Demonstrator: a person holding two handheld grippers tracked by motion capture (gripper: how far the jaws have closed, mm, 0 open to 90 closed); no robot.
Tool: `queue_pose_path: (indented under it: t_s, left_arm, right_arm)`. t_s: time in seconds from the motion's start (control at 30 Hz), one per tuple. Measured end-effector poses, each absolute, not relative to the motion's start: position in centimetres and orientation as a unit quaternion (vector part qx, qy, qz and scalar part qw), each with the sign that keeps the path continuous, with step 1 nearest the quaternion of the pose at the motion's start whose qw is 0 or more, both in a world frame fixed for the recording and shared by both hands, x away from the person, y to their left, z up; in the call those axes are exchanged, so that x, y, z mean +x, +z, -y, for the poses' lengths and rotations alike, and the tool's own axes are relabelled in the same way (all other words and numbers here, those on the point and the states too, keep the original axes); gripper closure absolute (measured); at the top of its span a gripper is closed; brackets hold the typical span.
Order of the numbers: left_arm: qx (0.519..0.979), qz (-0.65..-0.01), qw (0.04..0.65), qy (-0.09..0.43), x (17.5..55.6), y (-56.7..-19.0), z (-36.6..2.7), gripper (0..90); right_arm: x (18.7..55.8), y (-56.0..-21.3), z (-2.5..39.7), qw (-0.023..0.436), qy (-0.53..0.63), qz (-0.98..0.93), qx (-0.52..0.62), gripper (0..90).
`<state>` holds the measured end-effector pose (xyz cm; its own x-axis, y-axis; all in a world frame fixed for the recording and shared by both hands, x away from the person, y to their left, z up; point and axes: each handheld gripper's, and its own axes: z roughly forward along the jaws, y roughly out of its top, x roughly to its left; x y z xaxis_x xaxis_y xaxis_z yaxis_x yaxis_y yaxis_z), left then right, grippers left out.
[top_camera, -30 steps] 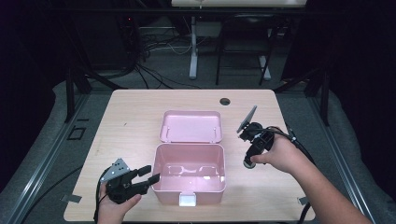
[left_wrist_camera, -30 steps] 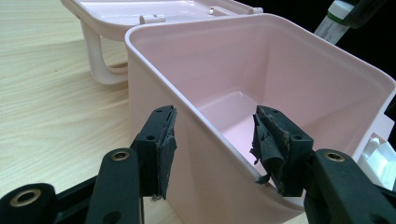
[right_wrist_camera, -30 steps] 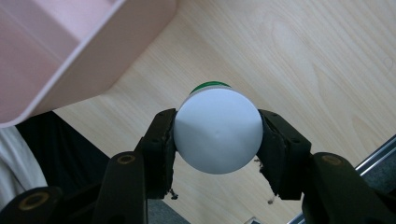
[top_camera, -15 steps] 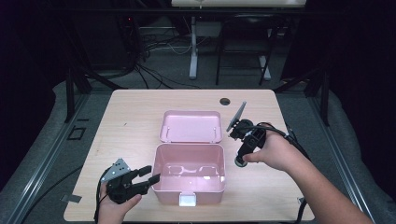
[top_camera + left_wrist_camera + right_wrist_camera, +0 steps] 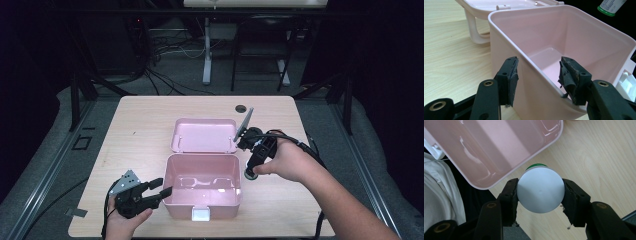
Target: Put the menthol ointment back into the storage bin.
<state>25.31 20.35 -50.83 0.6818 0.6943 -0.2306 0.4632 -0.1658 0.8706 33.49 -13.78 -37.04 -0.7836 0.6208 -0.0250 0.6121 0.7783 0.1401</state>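
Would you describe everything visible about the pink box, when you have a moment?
The pink box looks like glossy plastic, rectangular with rounded corners, open and empty. Its lid lies flipped back flat on the table, a handle showing beneath it. A white latch sits on the front wall. The left gripper straddles one wall with open jaws, one finger inside, one outside.

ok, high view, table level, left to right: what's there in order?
left gripper with its jaws straddling the box's left wall → pink box, open → bottle, gripped upright beside the box's right edge → right hand holding the right gripper.
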Motion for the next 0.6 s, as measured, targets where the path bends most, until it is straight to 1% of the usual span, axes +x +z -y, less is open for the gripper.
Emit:
queue_pose_path:
  t_s: [0.6]
  left_arm:
    - [0.753,-0.384,0.522,0.108,25.3,-50.9,-20.3,48.7]
  right_arm:
    - [32.9,-37.3,10.2,0.027,0.078,-0.962,0.261,50.1]
